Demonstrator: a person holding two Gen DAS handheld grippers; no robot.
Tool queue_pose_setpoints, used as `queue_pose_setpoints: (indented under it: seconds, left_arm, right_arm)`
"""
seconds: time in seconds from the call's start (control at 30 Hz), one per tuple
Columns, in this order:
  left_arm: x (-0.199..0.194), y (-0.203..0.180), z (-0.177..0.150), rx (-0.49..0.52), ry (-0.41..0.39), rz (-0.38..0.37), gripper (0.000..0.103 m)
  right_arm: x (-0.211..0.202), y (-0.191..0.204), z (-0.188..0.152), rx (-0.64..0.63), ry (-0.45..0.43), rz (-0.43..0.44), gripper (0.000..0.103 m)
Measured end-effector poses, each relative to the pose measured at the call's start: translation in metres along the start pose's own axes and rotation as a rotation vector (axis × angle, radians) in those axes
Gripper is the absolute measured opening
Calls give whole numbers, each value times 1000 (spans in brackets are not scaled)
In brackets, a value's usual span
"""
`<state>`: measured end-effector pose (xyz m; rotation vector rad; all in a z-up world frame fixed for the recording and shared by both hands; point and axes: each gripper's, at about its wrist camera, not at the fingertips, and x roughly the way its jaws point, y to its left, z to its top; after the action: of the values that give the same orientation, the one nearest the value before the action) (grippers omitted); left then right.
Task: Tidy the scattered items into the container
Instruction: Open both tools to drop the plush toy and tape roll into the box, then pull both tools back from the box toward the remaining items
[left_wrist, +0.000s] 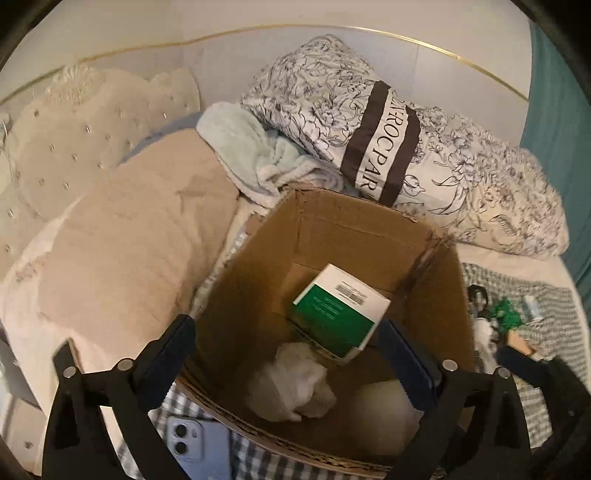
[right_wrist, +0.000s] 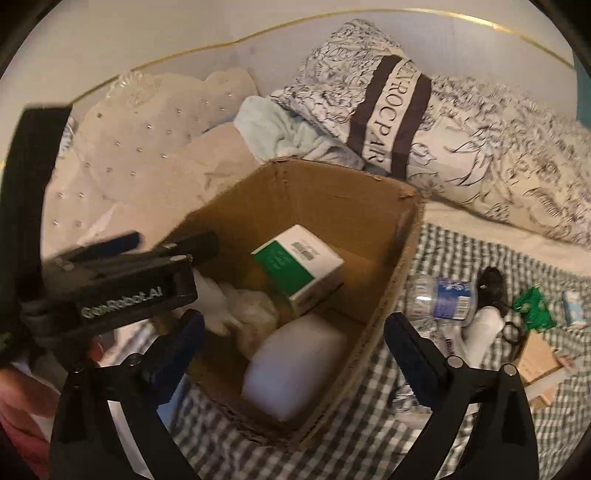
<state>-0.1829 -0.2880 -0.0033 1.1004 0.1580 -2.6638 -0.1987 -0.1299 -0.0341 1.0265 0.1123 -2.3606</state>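
Left gripper (left_wrist: 291, 354) tilted down over cardboard box (left_wrist: 439, 295), jaws wide, empty. Right gripper (right_wrist: 295, 350) same pose, wide, empty. In the box: green-white carton (left_wrist: 340, 306), white bottle (right_wrist: 295, 369), crumpled plastic (left_wrist: 295, 384). Water bottle (right_wrist: 443, 299) lies beside the box on the checked sheet (right_wrist: 417, 417).

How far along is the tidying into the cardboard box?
Partly done. The cardboard box already holds a green-and-white carton, crumpled white plastic and a white bottle. Both the left gripper and the right gripper are open and empty. Left on the checked cloth: a water bottle, a green packet, a phone.
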Motion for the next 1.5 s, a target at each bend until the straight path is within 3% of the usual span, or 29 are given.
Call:
queue_pose_setpoints:
  seconds: [0.37, 0.8, 1.1, 1.23, 1.5]
  left_arm:
    - [-24, -24, -12, -4, -5, -23, 102]
    - [-93, -113, -55, 70, -43, -95, 103]
    - [-128, -167, -100, 98, -46, -138, 103]
    - [-129, -185, -125, 84, 7, -165, 103]
    - [-119, -205, -173, 108, 43, -148, 103]
  right_arm:
    - [-39, -38, -17, 82, -9, -46, 99]
    - [-138, -101, -72, 174, -74, -143, 99]
    - [-207, -145, -119, 234, -123, -214, 99]
    - [-228, -160, -146, 256, -130, -239, 99]
    - [-235, -178, -192, 301, -101, -266, 99]
